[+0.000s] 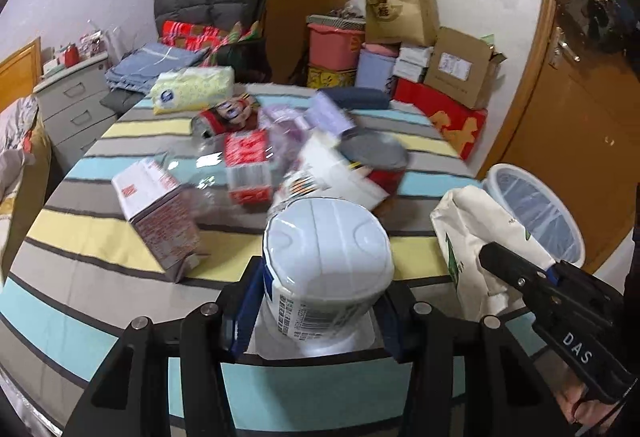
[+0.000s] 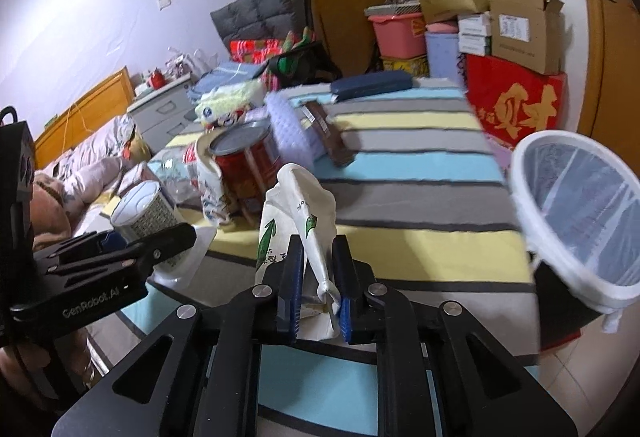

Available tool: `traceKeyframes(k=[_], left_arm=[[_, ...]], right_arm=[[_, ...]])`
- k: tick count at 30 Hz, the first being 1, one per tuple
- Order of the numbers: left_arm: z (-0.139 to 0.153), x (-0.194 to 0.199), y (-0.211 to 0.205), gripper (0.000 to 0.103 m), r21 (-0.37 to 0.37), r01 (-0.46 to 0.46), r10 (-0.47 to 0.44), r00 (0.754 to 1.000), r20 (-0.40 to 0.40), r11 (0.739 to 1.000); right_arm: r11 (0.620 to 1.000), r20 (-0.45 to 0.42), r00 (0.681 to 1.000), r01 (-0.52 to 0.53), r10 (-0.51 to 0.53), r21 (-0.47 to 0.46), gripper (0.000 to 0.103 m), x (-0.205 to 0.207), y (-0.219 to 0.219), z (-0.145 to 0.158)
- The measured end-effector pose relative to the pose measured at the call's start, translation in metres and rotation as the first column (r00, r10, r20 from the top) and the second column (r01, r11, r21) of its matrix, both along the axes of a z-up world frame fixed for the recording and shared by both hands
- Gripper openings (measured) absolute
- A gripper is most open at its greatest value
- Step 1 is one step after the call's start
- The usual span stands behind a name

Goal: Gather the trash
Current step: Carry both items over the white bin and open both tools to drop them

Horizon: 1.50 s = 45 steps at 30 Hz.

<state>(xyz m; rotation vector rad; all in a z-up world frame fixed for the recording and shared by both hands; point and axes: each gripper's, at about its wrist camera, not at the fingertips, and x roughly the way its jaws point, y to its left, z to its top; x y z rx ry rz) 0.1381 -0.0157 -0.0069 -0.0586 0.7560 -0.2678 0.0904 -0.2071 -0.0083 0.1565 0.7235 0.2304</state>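
Reading left to right, I see "GenRobot.AI" printed on my left gripper (image 2: pixel 176 237), whose fingers are clamped on a white tub (image 1: pixel 328 261) with a barcode and small print too blurred to read. It tilts away from me, lid (image 1: pixel 326 233) forward, above the striped bed cover (image 1: pixel 100 237). Behind it lies the trash heap: a red-and-white carton (image 1: pixel 156 213), crumpled clear plastic, a red tin (image 2: pixel 244 161) with a grey lid. My right gripper (image 2: pixel 316 301), marked "DAS", has its fingers pinched on a white paper bag (image 2: pixel 296 221) with green arrows and unreadable green lettering; the bag stands upright between the blue pads. Right of it the cover is bare up to the bed's edge. Beyond that edge stands the white-rimmed trash bin (image 2: pixel 576 221), lined with clear plastic, mouth open. Both grippers point down across the bed. A red box (image 2: pixel 516 105) with a gold Chinese character sits behind the bin.
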Motion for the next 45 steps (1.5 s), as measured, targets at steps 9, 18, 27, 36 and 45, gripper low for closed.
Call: traceKeyframes(k=[9, 18, 27, 36, 45], left_arm=[[0.034, -0.007, -0.061, 0.051, 0.013, 0.109, -0.11, 0.991, 0.071, 0.994], [0.056, -0.001, -0.142, 0.051, 0.027, 0.251, -0.253, 0.962, 0.101, 0.968], [0.058, 0.016, -0.227, 0.051, 0.021, 0.38, -0.38, 0.921, 0.088, 0.925], [0.036, 0.036, -0.285, 0.051, 0.017, 0.446, -0.447, 0.894, 0.022, 0.895], [0.009, 0.057, -0.309, 0.053, 0.015, 0.454, -0.452, 0.89, -0.053, 0.891]], right_arm=[[0.994, 0.066, 0.993, 0.104, -0.102, -0.031, 0.015, -0.002, -0.039, 0.021], [0.971, 0.112, 0.969, 0.229, -0.22, -0.076, 0.015, -0.009, -0.09, 0.034], [0.932, 0.104, 0.936, 0.347, -0.337, -0.103, 0.015, -0.004, -0.147, 0.034], [0.905, 0.046, 0.917, 0.399, -0.397, -0.149, 0.015, 0.004, -0.183, 0.016], [0.894, -0.029, 0.908, 0.404, -0.417, -0.192, 0.018, 0.013, -0.203, -0.006]])
